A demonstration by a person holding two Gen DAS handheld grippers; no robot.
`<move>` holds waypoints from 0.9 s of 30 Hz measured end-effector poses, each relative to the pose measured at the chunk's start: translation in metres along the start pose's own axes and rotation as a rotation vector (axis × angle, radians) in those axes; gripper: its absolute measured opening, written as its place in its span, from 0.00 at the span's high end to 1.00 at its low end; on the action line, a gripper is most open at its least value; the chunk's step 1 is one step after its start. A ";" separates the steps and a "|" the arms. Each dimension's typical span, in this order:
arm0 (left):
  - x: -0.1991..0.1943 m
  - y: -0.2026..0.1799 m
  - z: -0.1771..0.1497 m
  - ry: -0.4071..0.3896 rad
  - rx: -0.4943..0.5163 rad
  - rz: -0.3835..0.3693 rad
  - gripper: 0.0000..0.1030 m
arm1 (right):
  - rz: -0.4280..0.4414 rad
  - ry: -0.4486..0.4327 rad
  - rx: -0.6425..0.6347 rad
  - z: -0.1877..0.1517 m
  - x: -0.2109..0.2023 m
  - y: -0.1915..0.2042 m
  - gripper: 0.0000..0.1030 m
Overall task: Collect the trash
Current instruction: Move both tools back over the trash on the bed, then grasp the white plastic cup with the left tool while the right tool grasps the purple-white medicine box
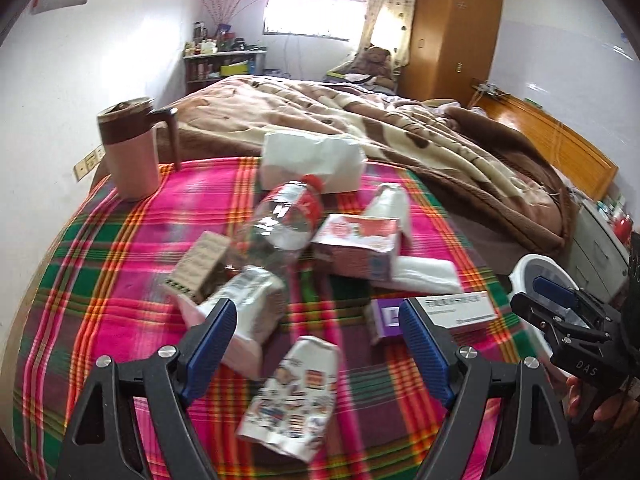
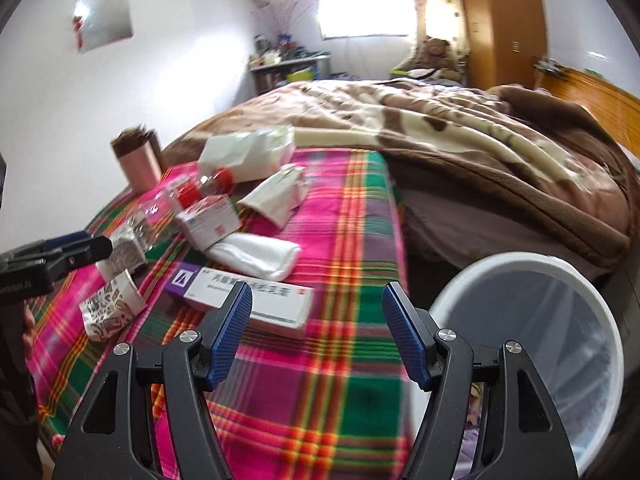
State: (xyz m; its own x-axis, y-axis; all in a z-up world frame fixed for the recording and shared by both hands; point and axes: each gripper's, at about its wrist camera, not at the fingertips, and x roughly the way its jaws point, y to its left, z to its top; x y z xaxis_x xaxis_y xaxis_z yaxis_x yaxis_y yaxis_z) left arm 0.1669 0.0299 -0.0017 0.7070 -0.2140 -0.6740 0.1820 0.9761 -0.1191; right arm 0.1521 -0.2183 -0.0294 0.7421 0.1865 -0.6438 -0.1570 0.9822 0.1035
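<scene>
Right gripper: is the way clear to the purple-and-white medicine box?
Probably yes. The right gripper is open and empty, and the medicine box lies flat on the plaid cloth just ahead of its left finger, nothing lying on it.

In the left wrist view the mug [image 1: 130, 148] stood upper left on the cloth [image 1: 120, 272], the bottle [image 1: 286, 220] lay centre, the bin [image 1: 538, 276] sat far right

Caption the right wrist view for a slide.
Open right claw above a plaid blanket strewn with trash, a medicine box just ahead and a white lined bin alongside.
</scene>
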 end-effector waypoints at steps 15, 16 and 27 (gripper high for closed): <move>0.033 0.041 -0.003 0.074 -0.020 -0.010 0.18 | 0.138 0.136 -0.151 0.009 0.052 0.032 0.33; 0.034 0.042 -0.003 0.074 -0.019 -0.016 0.18 | 0.153 0.137 -0.151 0.008 0.050 0.032 0.33; 0.051 0.046 0.000 0.110 -0.006 -0.086 0.18 | 0.175 0.239 -0.236 -0.011 0.037 0.055 0.33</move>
State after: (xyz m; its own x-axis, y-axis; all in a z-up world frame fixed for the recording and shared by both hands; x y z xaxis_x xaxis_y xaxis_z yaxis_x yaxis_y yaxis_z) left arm 0.2119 0.0643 -0.0414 0.6095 -0.2918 -0.7371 0.2342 0.9546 -0.1841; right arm 0.1635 -0.1579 -0.0562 0.5219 0.3125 -0.7937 -0.4347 0.8980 0.0678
